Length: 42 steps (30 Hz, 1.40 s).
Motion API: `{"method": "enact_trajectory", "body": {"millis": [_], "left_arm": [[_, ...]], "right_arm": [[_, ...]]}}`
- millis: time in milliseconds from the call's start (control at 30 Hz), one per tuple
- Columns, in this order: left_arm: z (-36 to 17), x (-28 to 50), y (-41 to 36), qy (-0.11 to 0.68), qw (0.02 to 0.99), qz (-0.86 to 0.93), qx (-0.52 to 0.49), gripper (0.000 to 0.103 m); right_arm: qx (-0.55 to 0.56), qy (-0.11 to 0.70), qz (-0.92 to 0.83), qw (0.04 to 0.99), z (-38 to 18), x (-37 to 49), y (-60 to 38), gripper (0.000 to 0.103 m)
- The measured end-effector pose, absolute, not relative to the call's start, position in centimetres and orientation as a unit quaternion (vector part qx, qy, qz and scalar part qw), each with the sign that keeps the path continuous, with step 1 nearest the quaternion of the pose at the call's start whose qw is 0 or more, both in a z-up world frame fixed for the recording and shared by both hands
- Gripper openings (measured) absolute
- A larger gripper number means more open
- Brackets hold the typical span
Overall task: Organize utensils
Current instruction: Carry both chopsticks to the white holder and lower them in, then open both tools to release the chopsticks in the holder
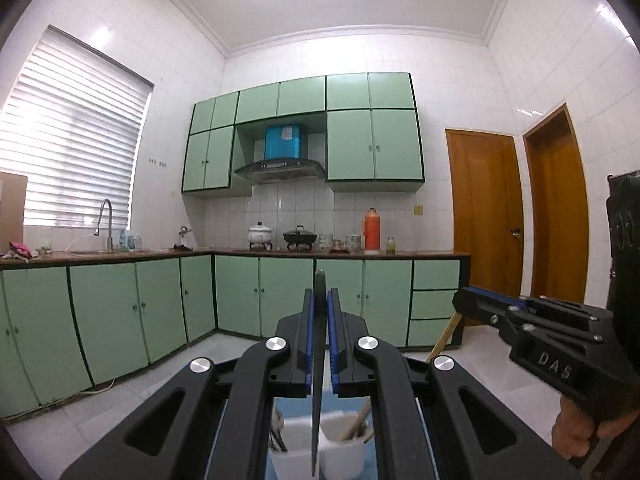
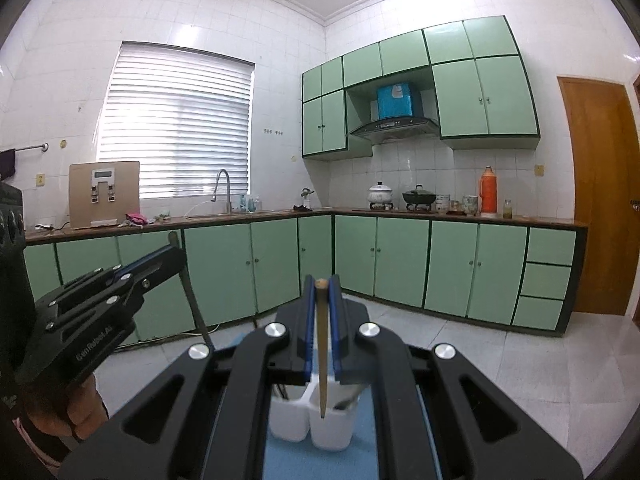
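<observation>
My left gripper (image 1: 320, 300) is shut on a dark chopstick (image 1: 318, 380) that hangs down toward a white two-part utensil holder (image 1: 344, 456). The holder contains dark utensils on the left and wooden ones on the right. My right gripper (image 2: 321, 286) is shut on a wooden chopstick (image 2: 322, 364) whose tip hangs over the holder's right cup (image 2: 334, 432). Each gripper shows in the other's view: the right gripper (image 1: 468, 300) with its wooden stick, the left gripper (image 2: 172, 256) with its dark stick.
The holder stands on a blue mat (image 2: 364, 456) below both grippers. Green kitchen cabinets (image 1: 240, 300), a counter with sink, pots and an orange thermos (image 1: 371, 229) run along the far walls. Wooden doors (image 1: 484, 216) stand at right. A tiled floor (image 2: 460, 352) lies between.
</observation>
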<state>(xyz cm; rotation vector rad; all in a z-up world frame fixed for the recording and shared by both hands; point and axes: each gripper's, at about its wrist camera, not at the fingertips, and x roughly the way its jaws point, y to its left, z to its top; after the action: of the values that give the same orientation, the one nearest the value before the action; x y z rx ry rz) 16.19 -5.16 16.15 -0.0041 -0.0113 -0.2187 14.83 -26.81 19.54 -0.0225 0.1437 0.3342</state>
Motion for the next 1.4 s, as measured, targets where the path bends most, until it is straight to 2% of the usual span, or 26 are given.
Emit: {"method": "enact_trajectory", "body": {"millis": [267, 667, 1400], "left_arm": [[15.5, 23.0, -5.8, -0.01, 0.995, -0.099, -0.003, 0.006], [9.9, 30.3, -5.7, 0.044, 0.995, -0.084, -0.014, 0.006], [4.2, 33.3, -3.8, 0.11, 0.992, -0.065, -0.022, 0.006]], "right_arm": [[-0.006, 0.099, 0.147, 0.984, 17.6, 21.2, -26.2, 0.006], [0.004, 0.132, 0.147, 0.98, 12.2, 26.3, -24.6, 0.006], [0.021, 0.174, 0.142, 0.974, 7.2, 28.2, -23.9, 0.006]]}}
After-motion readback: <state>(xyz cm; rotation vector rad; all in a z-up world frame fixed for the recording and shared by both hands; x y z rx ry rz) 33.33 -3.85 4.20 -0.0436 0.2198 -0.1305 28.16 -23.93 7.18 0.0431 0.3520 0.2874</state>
